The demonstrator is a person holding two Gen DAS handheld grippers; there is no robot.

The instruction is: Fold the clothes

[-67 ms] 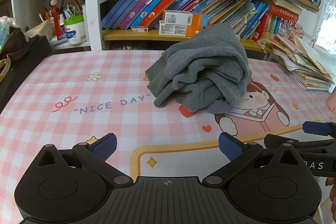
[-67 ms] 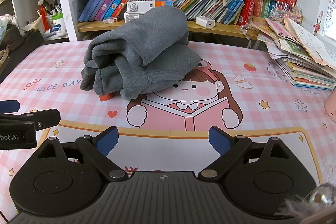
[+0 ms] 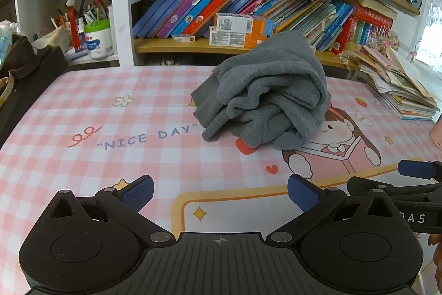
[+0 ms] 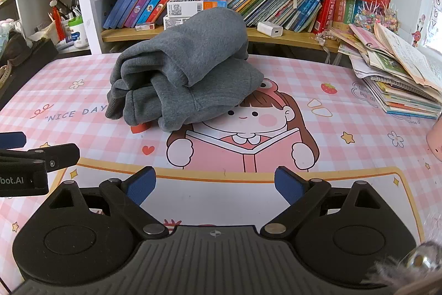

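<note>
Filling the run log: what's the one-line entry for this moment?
stage: pre-grasp | left gripper: open, empty | right gripper: open, empty | grey garment: bunched heap on table, untouched

the crumpled grey fleece garment (image 3: 265,93) hides part of the cartoon girl printed on the pink checked tablecloth (image 3: 83,112) in the left wrist view, and a red printed shape (image 4: 139,127) shows only as a sliver under its near edge in the right wrist view. what kind of garment it is cannot be told from the bundle. the stacked orange-and-white cardboard boxes (image 4: 190,8) stand half hidden behind it. a pale pink rounded object (image 4: 435,141) is cut off by the right edge. a blurred furry grey thing with a shiny bead (image 4: 414,264) fills the lower right corner, unidentifiable. book spine titles are too small to read.
</note>
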